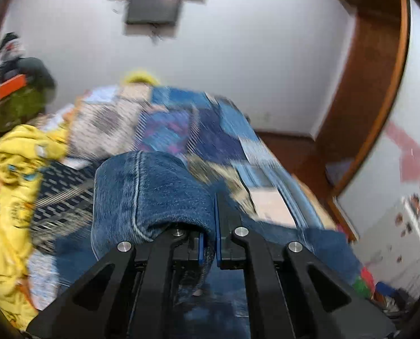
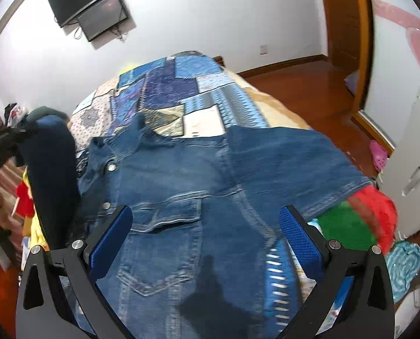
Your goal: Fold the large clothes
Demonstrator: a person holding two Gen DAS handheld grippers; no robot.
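The denim jacket (image 2: 187, 175) is spread front-up on the quilted bed (image 2: 181, 84), one sleeve clamped and lifted in the left claw (image 1: 208, 243) at nine o'clock for folding inward, while the right claw (image 2: 205, 243) is held apart, gripping nothing.

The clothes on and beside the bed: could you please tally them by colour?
Blue denim jacket: 1
Yellow garment: 1
Red-and-green garment: 1
Teal striped garment: 1
Total: 4
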